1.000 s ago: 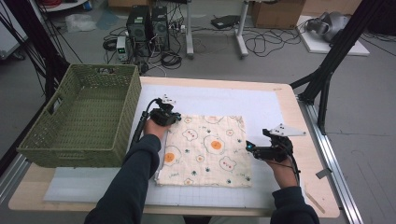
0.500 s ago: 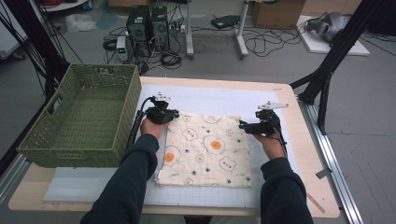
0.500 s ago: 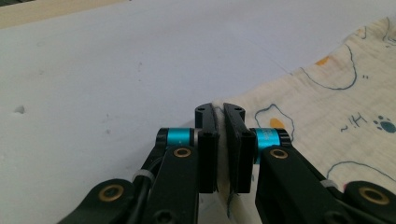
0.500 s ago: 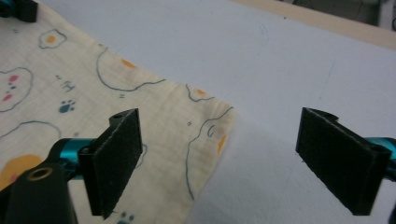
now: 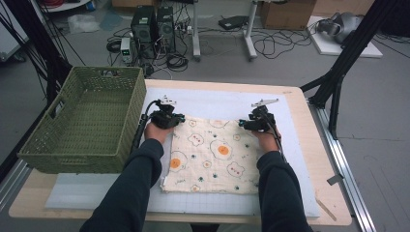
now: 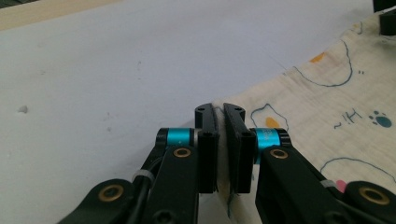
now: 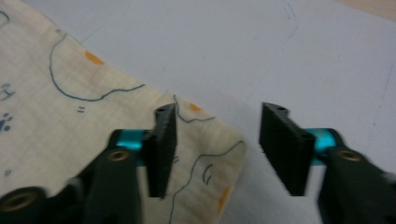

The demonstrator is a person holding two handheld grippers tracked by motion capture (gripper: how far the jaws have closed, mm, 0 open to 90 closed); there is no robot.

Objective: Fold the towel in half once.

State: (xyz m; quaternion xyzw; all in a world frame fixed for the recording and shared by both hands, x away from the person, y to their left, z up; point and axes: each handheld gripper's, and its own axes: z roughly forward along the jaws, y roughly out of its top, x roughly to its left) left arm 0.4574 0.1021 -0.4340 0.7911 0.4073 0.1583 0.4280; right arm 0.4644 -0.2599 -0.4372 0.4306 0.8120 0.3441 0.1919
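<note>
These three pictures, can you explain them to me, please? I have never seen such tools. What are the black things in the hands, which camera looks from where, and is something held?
A person sits at a table with a hand-held gripper in each hand: a black tool with two jaws. The high view looks down from above. The other two views come from small cameras that ride on each tool and look along its jaws. A cloth printed with fried eggs lies flat on a white mat, and a green basket stands to the left. The left hand-held gripper is shut on the cloth's far left corner. The right hand-held gripper has just been closing around the far right corner, which lies between its jaws, not yet pinched.
</note>
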